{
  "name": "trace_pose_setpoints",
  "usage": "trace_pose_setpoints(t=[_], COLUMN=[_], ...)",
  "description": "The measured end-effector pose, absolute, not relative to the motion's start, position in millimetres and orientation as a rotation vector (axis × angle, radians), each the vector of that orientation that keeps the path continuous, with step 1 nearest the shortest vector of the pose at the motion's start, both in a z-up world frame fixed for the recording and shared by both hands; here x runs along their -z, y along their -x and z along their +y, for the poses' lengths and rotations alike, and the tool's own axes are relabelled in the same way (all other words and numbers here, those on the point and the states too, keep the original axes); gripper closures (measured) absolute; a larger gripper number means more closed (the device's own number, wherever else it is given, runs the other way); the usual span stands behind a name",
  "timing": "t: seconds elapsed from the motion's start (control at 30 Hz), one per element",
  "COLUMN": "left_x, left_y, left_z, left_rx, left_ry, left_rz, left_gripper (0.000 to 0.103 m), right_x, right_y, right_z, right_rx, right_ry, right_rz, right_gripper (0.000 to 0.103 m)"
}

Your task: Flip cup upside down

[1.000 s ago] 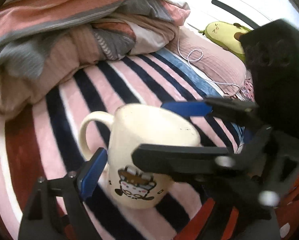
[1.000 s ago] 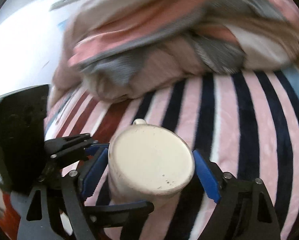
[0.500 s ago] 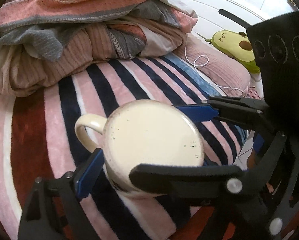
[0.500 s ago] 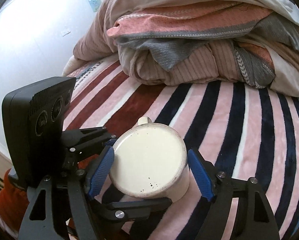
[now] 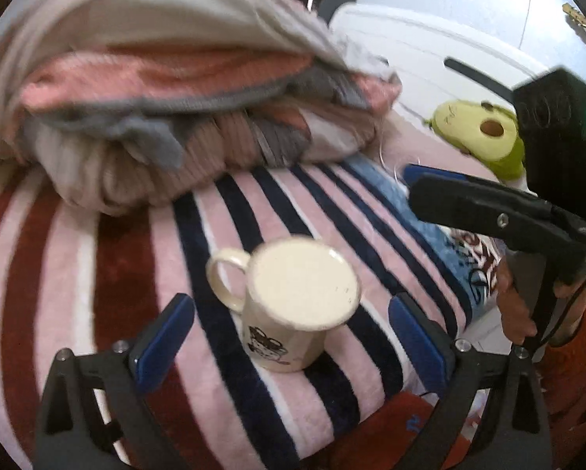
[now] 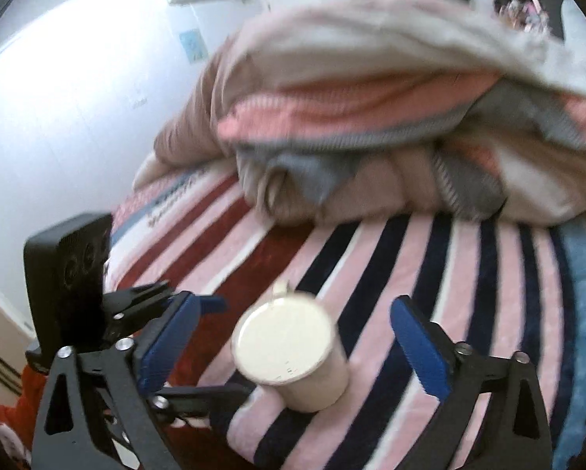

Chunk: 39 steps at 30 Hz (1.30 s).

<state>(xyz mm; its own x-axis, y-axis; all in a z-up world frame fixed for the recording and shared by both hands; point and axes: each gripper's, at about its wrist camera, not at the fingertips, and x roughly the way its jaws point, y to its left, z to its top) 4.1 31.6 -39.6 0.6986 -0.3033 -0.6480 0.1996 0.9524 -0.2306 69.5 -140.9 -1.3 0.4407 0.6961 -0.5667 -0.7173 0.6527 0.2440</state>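
The cream cup (image 5: 298, 305) stands upside down on the striped blanket (image 5: 108, 274), flat base up, handle toward the far left. The left gripper (image 5: 289, 337) is spread wide with its blue pads clear of the cup's sides. The right gripper (image 6: 293, 348) is equally wide, gripping nothing.

No wording can be read anywhere in my two views. The cream cup (image 5: 293, 313) on the striped blanket (image 5: 97, 274) carries a cartoon figure on its side, with no legible lettering beside it. Dark lettering runs along the blanket's pale band (image 6: 175, 199) near the wall in my right view, too blurred to make out. Red and blue print shows on fabric (image 5: 469, 258) at the bed's edge in my left view, equally unreadable.
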Motion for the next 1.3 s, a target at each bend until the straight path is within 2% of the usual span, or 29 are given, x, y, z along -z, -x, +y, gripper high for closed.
trace_pose_setpoints(t=[0.03, 0.23, 0.57, 1.3], left_x=[32.2, -3.2, -14.2, -17.8], left_y=[0.2, 20.5, 36.5, 42.3], left_z=[32.1, 33.2, 39.9, 34.1], left_rx=[0.246, 0.059, -0.101, -0.154], left_ry=[0.146, 0.178, 0.224, 0.18], left_rz=[0.733, 0.695, 0.7, 0.717], left_gripper=[0.001, 0.0, 0.0, 0.0], right_x=[-4.4, -27.0, -20.2, -21.1], right_y=[-66.3, -39.2, -31.1, -29.5], right_z=[-145.4, -162.8, -178.1, -190.8], right_rx=[-0.861, -0.724, -0.604, -0.557], right_ry=[0.05, 0.175, 0.169, 0.144], right_rz=[0.66, 0.518, 0.604, 0.605], right_gripper=[0.0, 0.0, 0.0, 0.0])
